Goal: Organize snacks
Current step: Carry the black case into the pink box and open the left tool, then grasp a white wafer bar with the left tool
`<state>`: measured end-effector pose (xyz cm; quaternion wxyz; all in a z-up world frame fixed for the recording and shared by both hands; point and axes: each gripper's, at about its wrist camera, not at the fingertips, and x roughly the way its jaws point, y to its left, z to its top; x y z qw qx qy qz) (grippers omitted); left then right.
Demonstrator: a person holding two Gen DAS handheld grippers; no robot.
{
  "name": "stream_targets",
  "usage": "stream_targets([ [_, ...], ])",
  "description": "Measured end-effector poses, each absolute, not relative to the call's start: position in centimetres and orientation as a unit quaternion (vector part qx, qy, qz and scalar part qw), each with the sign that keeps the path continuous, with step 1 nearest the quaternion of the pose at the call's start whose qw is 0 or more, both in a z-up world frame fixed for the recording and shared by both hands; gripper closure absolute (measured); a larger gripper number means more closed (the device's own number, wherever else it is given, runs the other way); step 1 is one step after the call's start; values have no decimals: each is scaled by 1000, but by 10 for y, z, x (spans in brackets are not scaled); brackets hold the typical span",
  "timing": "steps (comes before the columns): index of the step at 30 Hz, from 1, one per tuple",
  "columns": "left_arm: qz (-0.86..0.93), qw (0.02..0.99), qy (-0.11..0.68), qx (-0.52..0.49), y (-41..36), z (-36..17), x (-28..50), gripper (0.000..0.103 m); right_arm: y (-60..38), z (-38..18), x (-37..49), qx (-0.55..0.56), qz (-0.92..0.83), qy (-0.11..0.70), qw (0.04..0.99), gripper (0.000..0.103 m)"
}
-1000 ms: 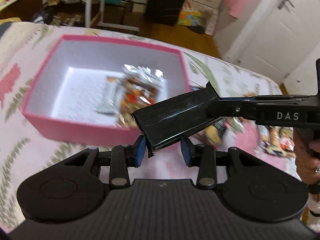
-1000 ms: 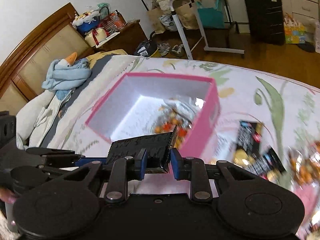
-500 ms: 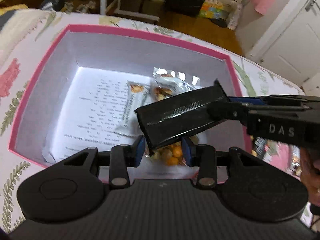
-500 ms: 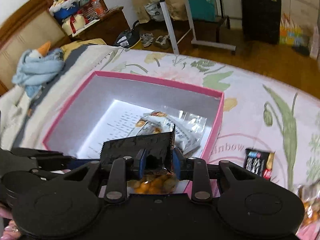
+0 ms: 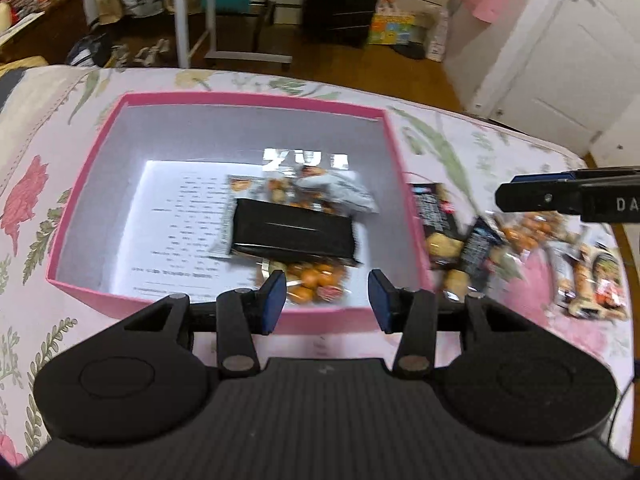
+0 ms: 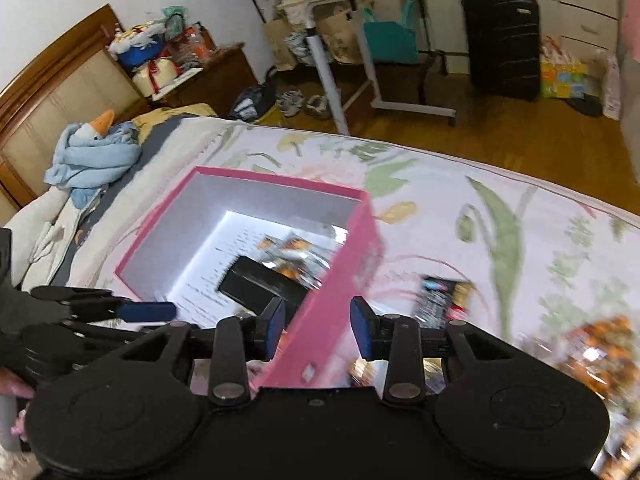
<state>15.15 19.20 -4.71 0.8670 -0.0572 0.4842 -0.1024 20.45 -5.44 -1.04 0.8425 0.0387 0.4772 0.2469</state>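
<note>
Both my left tongs [image 5: 326, 296] and right tongs [image 6: 317, 328] gape empty, so I'd pinch the light, crinkly, slippery snack packs [image 5: 480, 240] by an edge.

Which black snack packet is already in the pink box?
The plain black packet lying flat inside the pink box, on the other snacks. The printed black packets lie outside on the bedspread, right of the box.

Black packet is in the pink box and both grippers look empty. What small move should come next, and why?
Probably swing the right gripper rightward toward the loose snacks on the bedspread beside the pink box. The black packet already lies inside on other snacks, both grippers stand open and empty, and several packets remain outside.
</note>
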Motion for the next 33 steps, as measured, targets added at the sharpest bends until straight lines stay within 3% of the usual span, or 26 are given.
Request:
stream_targets([
  [9,-180,861,476,-15,129,-16,124,59,-122,24,180,-15,188,515,837,56],
  [17,-206,855,476,24,61,-30,127,61,-180,26,169,-74,124,550,823,51],
  [27,-125,854,498,79,14,-95,179,63,-276,-42,185,67,38,572,817,46],
  [33,-64,859,492,123,4,-131,190,73,-307,-85,200,119,-21,555,823,44],
])
